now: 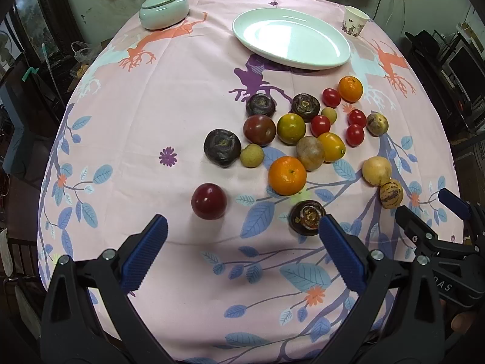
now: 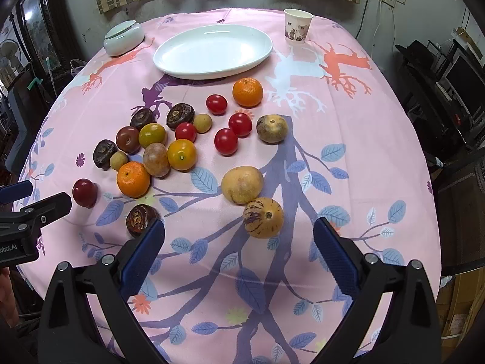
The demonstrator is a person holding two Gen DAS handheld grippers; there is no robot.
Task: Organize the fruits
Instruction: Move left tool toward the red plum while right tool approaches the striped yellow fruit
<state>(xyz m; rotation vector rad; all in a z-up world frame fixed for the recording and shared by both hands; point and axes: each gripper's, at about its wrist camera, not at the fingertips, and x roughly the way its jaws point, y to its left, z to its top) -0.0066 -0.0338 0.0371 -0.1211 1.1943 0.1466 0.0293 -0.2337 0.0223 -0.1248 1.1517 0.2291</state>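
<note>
Several fruits lie loose on the pink tablecloth: oranges (image 1: 287,175) (image 2: 247,92), cherry tomatoes (image 2: 225,141), dark water chestnuts (image 1: 307,217) (image 2: 140,220), a red plum (image 1: 209,200) (image 2: 84,192), a yellow fruit (image 2: 242,184) and a striped melon-like fruit (image 2: 263,217). An empty white oval plate (image 1: 291,38) (image 2: 212,51) sits behind them. My left gripper (image 1: 242,227) is open, just short of the plum and a chestnut. My right gripper (image 2: 239,233) is open with the striped fruit just ahead between its fingertips. Each gripper shows at the edge of the other's view.
A lidded pale green bowl (image 1: 163,9) (image 2: 123,38) stands at the back left and a paper cup (image 1: 355,19) (image 2: 297,25) at the back right. The round table's edge drops off on both sides, with dark furniture beyond.
</note>
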